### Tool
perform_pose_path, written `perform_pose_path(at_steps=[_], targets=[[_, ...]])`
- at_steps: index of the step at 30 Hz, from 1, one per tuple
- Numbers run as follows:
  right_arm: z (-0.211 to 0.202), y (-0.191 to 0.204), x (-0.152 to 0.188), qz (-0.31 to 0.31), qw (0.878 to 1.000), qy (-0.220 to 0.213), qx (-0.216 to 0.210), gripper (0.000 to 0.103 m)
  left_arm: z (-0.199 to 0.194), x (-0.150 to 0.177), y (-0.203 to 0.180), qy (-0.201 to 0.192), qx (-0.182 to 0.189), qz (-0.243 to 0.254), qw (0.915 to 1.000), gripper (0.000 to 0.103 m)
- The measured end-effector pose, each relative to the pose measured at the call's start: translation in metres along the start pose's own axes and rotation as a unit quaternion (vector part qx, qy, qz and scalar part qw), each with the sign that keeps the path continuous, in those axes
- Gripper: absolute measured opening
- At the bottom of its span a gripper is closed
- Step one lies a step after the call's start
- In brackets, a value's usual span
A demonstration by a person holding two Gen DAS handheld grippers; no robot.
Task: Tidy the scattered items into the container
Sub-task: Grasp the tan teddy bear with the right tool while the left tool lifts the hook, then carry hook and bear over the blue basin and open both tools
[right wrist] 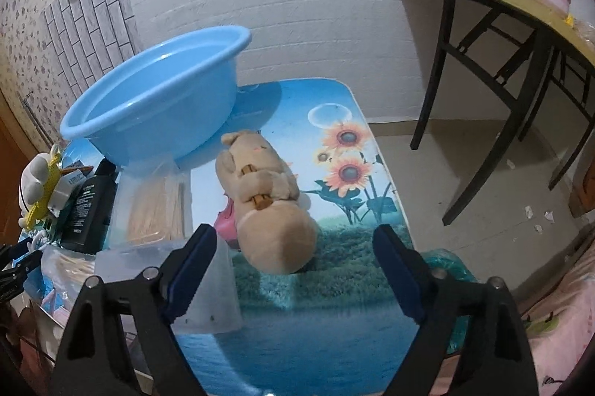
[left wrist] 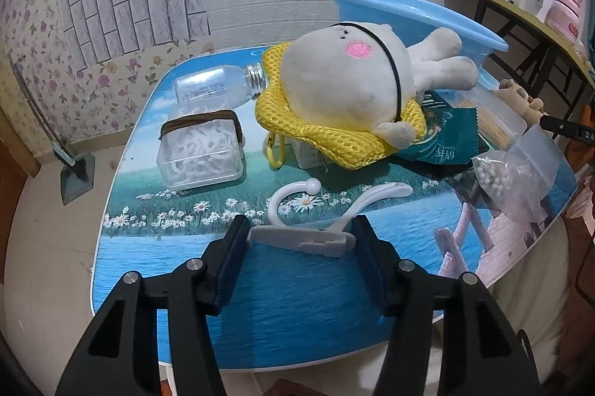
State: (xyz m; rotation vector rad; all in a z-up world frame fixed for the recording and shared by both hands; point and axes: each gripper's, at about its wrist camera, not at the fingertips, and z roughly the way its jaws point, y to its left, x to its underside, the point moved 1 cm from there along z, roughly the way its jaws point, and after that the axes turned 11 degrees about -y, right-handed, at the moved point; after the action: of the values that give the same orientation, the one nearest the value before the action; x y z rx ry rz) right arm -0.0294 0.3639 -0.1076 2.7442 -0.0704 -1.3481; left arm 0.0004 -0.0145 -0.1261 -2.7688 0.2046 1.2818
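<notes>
The blue basin (right wrist: 156,91) stands at the far end of the printed surface (left wrist: 297,303) and serves as the reference.

Left claw (left wrist: 301,240): narrowed onto the grey bar of a white plastic hanger (left wrist: 308,232), at the edge of the surface farthest from the basin; both pads press the bar's ends. The hanger's hook points toward the basin.

Right claw (right wrist: 297,269): jaws wide, nothing between the pads. The tan plush toy (right wrist: 267,206) lies on the surface just ahead of it, near the basin's foot.

Between hanger and basin lies a white plush doll (left wrist: 349,80) on a yellow mesh bag (left wrist: 334,135). Left of the doll, farther from the basin, are a clear bottle (left wrist: 215,87) and a clear box (left wrist: 200,150) of white pieces.
</notes>
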Motion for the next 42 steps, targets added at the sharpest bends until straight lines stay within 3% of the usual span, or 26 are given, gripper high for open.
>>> perform_pose_path(at_steps=[2,6,7,11,17,23,26,30,36,38,42], targets=[[0.006,-0.001,0.000,0.005,1.000,0.005,-0.011,0.083,-0.001,-0.001,-0.001,0.002,-0.002,0.002,1.0000,0.055],[0.016,-0.004,0.003,0.024,0.998,0.033,-0.052,0.047,-0.017,-0.010,-0.001,-0.016,-0.001,-0.012,0.9998,0.055],[0.017,-0.002,0.004,0.024,0.997,0.036,-0.061,0.044,-0.022,-0.014,0.000,-0.021,-0.001,-0.016,0.9997,0.055],[0.008,0.004,0.004,-0.002,0.998,0.029,-0.057,0.043,-0.040,-0.031,0.000,-0.036,-0.017,-0.016,0.9991,0.055],[-0.019,-0.007,-0.006,0.018,0.998,0.010,-0.056,0.042,-0.075,-0.069,-0.003,-0.067,-0.027,-0.005,0.9974,0.055],[-0.045,-0.022,-0.019,0.043,0.997,-0.014,-0.060,0.042,-0.096,-0.110,-0.022,-0.101,-0.014,0.014,0.9947,0.055],[-0.057,-0.020,-0.028,0.044,0.996,-0.028,-0.074,0.042,-0.094,-0.128,-0.036,-0.114,-0.012,0.022,0.9932,0.055],[-0.063,-0.010,-0.040,0.057,0.993,-0.043,-0.100,0.042,-0.083,-0.150,-0.062,-0.123,0.022,0.024,0.9919,0.055],[-0.068,0.019,-0.061,0.032,0.989,-0.059,-0.134,0.042,-0.050,-0.178,-0.103,-0.103,0.069,0.040,0.9915,0.055],[-0.067,0.028,-0.071,0.027,0.987,-0.065,-0.147,0.042,-0.044,-0.182,-0.111,-0.112,0.071,0.043,0.9903,0.055],[-0.060,0.045,-0.085,0.014,0.983,-0.072,-0.165,0.042,-0.020,-0.191,-0.123,-0.083,0.075,0.052,0.9923,0.056]])
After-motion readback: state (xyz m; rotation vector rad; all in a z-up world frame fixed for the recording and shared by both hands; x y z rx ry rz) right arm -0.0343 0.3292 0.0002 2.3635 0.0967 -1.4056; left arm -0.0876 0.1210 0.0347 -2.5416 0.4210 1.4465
